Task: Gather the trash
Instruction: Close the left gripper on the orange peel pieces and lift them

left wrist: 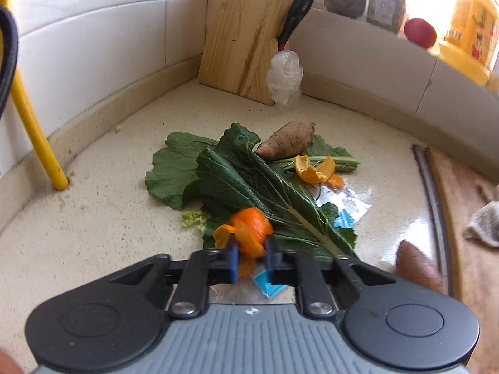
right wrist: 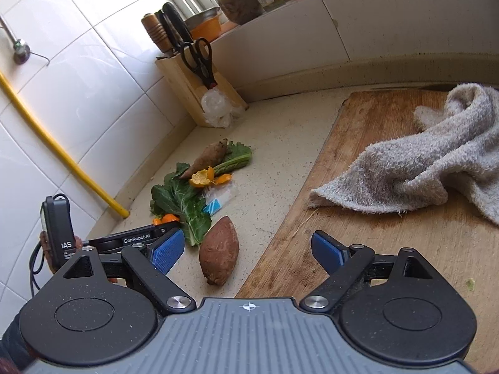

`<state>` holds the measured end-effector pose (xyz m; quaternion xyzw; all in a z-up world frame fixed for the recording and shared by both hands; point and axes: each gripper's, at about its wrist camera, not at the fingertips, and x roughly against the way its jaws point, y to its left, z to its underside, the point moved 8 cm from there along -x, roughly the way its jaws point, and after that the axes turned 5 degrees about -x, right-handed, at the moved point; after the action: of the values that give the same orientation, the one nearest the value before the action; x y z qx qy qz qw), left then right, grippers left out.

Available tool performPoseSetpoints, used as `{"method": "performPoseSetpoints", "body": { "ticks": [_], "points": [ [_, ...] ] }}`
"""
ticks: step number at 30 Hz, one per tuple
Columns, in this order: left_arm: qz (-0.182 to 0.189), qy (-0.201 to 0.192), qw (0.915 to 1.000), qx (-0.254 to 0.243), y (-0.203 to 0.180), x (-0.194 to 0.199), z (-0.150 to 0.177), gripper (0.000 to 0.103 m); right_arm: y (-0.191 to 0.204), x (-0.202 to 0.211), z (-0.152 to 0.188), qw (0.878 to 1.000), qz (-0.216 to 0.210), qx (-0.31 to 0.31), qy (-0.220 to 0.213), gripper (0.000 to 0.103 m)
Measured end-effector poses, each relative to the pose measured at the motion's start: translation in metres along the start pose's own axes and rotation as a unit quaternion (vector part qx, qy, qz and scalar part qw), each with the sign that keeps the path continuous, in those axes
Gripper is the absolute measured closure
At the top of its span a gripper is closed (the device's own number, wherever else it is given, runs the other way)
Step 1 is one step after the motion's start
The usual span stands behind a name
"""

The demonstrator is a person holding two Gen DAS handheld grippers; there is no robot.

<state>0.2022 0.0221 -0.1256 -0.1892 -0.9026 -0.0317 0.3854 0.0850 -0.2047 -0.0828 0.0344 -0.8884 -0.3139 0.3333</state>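
the left gripper pinches an orange peel at the six o'clock edge of the scrap pile, on the leaves. the right gripper hangs spread wide over a sweet potato. picking-up step; next, probably lift the peel clear without dragging leaves.

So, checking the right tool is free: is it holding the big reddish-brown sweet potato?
No: the right gripper is open, the reddish-brown sweet potato lying untouched on the counter.

left gripper pinched closed; right gripper spread wide
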Motion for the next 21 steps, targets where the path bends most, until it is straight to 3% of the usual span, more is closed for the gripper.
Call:
{"method": "performPoseSetpoints", "body": {
  "ticks": [9, 14, 18, 21],
  "points": [
    [0.033, -0.034, 0.9984, 0.032, 0.02, 0.037, -0.006, 0.099, 0.017, 0.002, -0.007, 1.0, 0.012, 0.021, -0.016, 0.011],
    [0.056, -0.019, 0.9967, 0.056, 0.027, 0.036, 0.003, 0.099, 0.046, -0.023, -0.017, 0.998, 0.011, 0.063, -0.01, 0.011],
    [0.063, -0.031, 0.9946, 0.076, 0.022, 0.028, 0.004, 0.085, 0.07, -0.052, -0.025, 0.996, -0.001, 0.088, 0.002, 0.011],
    [0.055, -0.037, 0.9959, 0.061, 0.014, 0.015, 0.0, 0.085, 0.083, -0.068, -0.026, 0.995, -0.008, 0.099, 0.011, 0.011]
  ]
}}
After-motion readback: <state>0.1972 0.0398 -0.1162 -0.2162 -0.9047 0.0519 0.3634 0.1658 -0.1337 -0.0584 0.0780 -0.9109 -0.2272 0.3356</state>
